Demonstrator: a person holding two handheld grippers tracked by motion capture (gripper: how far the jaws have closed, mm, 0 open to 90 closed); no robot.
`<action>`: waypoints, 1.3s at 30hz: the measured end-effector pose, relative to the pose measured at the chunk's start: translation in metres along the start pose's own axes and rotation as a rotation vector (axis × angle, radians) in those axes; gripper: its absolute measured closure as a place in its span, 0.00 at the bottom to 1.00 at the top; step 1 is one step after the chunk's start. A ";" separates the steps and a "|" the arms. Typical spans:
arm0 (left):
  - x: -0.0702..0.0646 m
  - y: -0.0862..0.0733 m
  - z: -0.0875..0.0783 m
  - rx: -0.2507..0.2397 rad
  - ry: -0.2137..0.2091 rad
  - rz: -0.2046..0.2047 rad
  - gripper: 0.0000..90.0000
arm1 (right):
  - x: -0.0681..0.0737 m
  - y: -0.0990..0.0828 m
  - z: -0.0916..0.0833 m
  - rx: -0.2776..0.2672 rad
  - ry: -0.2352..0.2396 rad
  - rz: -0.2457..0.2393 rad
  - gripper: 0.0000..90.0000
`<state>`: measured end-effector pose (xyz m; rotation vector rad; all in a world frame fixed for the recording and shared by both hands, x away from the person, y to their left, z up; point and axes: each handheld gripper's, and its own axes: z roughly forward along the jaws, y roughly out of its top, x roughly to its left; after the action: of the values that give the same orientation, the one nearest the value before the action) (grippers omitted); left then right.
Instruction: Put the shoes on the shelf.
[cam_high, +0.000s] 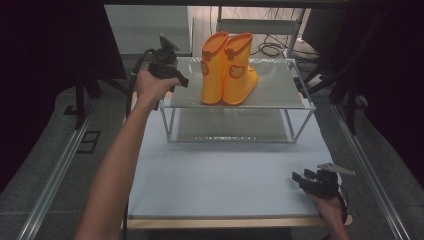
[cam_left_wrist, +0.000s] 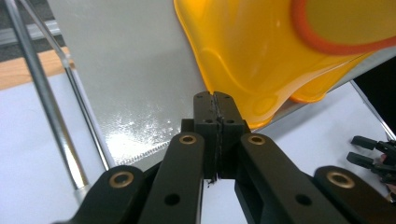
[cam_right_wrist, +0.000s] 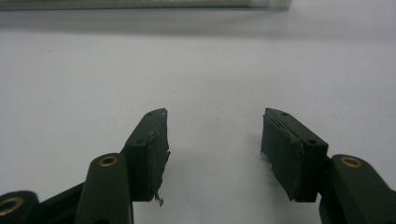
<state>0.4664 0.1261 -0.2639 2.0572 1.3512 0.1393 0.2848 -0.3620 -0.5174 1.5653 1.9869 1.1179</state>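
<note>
A pair of orange rubber boots (cam_high: 227, 67) stands upright on the top tier of a metal-framed rack (cam_high: 270, 97) at the back of the table. My left gripper (cam_high: 182, 80) is at the rack's left edge, level with the top tier and just left of the boots. In the left gripper view it (cam_left_wrist: 216, 100) is shut with nothing between the jaws, its tips close under an orange boot (cam_left_wrist: 243, 51); whether they touch it I cannot tell. My right gripper (cam_high: 299, 177) rests low at the table's front right. It (cam_right_wrist: 215, 140) is open over bare table.
The rack has a lower tier (cam_high: 230, 127) under the top one and thin metal legs (cam_left_wrist: 46, 102). The pale table (cam_high: 220, 180) lies between rack and front edge. Metal rails (cam_high: 55, 170) run along both sides. Cables (cam_high: 272, 49) lie on the floor behind.
</note>
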 end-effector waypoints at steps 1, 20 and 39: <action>0.000 -0.001 0.003 0.001 -0.001 0.003 1.00 | 0.000 0.000 0.000 0.000 0.001 -0.005 0.45; -0.003 -0.013 0.053 0.009 -0.035 -0.028 1.00 | 0.003 0.001 -0.004 -0.019 -0.007 -0.021 0.45; -0.014 -0.011 0.059 -0.030 -0.075 -0.069 1.00 | 0.005 0.002 -0.004 -0.033 -0.010 -0.022 0.45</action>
<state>0.4765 0.0895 -0.3128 1.9687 1.3640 0.0522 0.2818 -0.3590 -0.5120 1.5257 1.9647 1.1259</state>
